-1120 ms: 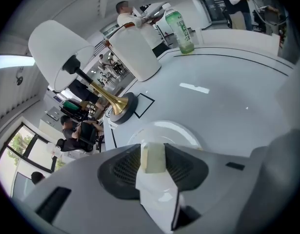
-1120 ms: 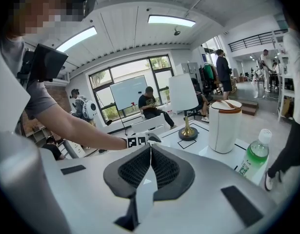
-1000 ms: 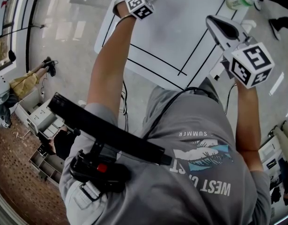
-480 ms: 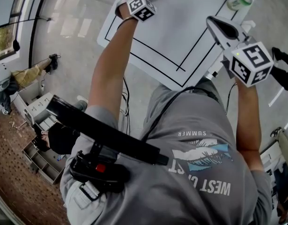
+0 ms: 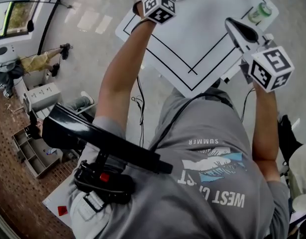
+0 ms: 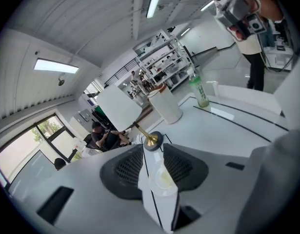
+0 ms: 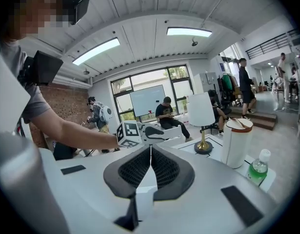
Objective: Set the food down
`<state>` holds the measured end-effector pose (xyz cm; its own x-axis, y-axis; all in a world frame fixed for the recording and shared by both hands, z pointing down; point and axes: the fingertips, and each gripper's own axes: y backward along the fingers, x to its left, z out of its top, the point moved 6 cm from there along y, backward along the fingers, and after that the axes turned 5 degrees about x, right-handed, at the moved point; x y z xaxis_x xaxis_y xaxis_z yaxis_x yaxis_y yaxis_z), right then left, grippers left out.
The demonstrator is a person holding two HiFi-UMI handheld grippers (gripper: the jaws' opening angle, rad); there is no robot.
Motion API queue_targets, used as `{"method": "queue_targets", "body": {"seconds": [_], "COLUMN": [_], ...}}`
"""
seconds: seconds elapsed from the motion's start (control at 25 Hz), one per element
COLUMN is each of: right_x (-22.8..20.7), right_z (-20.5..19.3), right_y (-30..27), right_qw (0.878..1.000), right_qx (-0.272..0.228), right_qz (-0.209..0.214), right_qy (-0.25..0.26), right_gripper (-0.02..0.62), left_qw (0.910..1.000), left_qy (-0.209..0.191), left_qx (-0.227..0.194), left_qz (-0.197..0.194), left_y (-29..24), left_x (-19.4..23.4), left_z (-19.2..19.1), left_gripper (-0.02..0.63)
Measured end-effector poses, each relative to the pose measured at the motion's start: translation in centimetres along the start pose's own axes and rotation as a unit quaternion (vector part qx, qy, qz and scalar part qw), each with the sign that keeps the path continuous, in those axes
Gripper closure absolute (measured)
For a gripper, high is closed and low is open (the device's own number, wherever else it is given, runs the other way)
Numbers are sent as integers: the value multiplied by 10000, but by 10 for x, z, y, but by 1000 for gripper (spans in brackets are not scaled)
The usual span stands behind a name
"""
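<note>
Food [image 6: 164, 177] is showing as a pale, round, yellowish-white disc in the gap btwn my left jaws. It's lying on the white table [image 5: 202, 29] just beside a black line. I'm holding the left gripper [image 6: 153, 149] w/ its jaws narrowly apart, and the disc is sitting in that slot. Can't tell whether the pads are touching it.

In the head view I'm reaching that arm out over the table's far left part, w/ the marker cube facing up.

I'm pointing the left jaws at a lamp [image 6: 150, 139]: gold stem, dark round base, white shade, standing just past the jaw tips. Beyond it a white tub [image 6: 165, 105] is standing upright, and further right a green bottle [image 6: 200, 92], also upright.

I'm keeping the right gripper [image 7: 150, 147] closed. Its pads are meeting along a thin line, nothing btwn them. In the head view it's hanging over the table's near right side, well apart from the food.

From the right gripper view I'm seeing my left arm stretched across, w/ the lamp, tub and bottle lined up to the right. The bottle is nearest the table edge.

Other people are sitting and standing in the room behind.
</note>
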<state>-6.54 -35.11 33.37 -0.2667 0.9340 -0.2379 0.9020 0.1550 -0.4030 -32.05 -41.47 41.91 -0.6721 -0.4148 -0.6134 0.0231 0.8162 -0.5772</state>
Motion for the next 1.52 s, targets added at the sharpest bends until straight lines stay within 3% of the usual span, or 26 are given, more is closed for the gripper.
{"method": "queue_targets", "body": {"seconds": [0.16,0.32,0.48,0.8,1.0,1.2,1.52], "right_x": [4,11,21,47,71,81,139], "right_z": [8,18,28,49,48,69,90], "right_y": [13,27,39,53,53,52,16], "right_qw": [9995,9978,9940,9834,9790,9790,9806], "right_qx": [-168,-351,-589,-982,-1074,-1155,-1154], "right_qz": [203,424,707,1257,1387,1237,1095], "right_qy": [191,371,583,869,1036,1133,1149], "right_gripper": [588,588,589,589,589,589,589], "left_qw": [9965,9832,9695,9295,9114,8953,8832], "left_qy": [697,1549,1923,2766,2985,3173,3316], "left_qx": [-424,-935,-1471,-2407,-2813,-3116,-3311], "left_qz": [167,248,380,412,349,249,172], "left_y": [41,87,139,238,282,311,348], "left_x": [9,14,11,-7,-32,-33,-8], "left_z": [30,57,83,108,94,84,37], "left_gripper": [474,474,479,499,502,502,502]}}
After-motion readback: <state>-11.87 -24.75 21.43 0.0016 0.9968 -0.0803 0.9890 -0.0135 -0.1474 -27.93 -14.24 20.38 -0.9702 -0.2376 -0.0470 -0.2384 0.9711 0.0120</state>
